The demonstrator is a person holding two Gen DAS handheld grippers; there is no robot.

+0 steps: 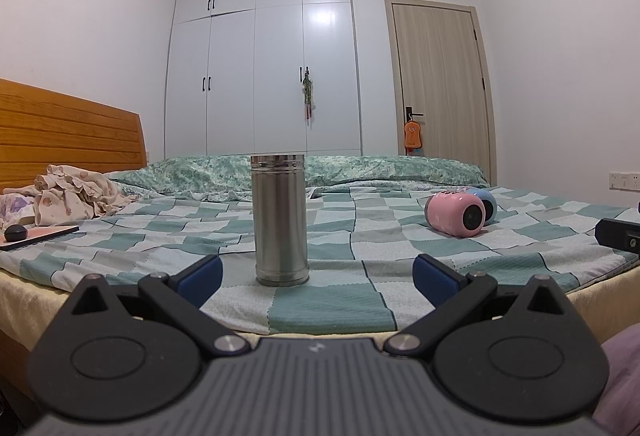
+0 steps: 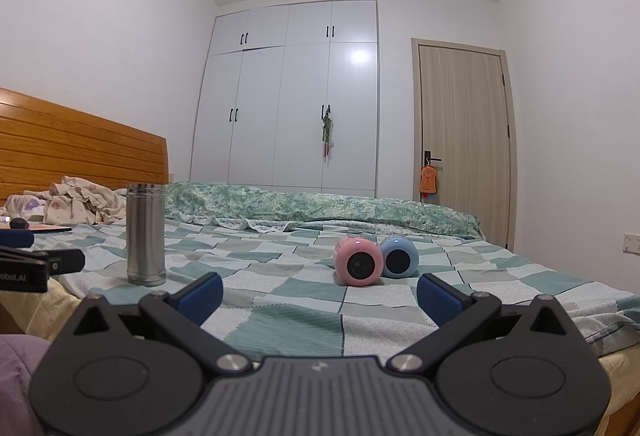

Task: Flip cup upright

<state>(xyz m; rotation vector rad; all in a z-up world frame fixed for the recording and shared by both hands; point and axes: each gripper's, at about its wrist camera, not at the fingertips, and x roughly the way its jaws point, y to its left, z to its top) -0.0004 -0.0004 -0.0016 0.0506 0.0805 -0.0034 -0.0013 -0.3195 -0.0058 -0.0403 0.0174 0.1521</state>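
A steel cup [image 1: 280, 220] stands on end on the checked bedspread [image 1: 340, 308], just beyond my open, empty left gripper [image 1: 318, 278]. It also shows at the left in the right wrist view [image 2: 146, 234]. A pink cup [image 2: 359, 263] lies on its side, its round end facing my open, empty right gripper [image 2: 320, 294]. A blue cup [image 2: 399, 257] lies on its side touching the pink one. Both show at the right in the left wrist view, pink [image 1: 454, 214] and blue [image 1: 485, 199]. The left gripper's body [image 2: 36, 266] shows at the left edge of the right wrist view.
A heap of clothes [image 1: 76, 196] and a tablet with a black puck [image 1: 16, 233] lie near the wooden headboard [image 1: 68, 132]. A folded green quilt [image 1: 320, 172] runs along the bed's far side. Wardrobe [image 1: 264, 64] and door [image 1: 440, 76] stand behind.
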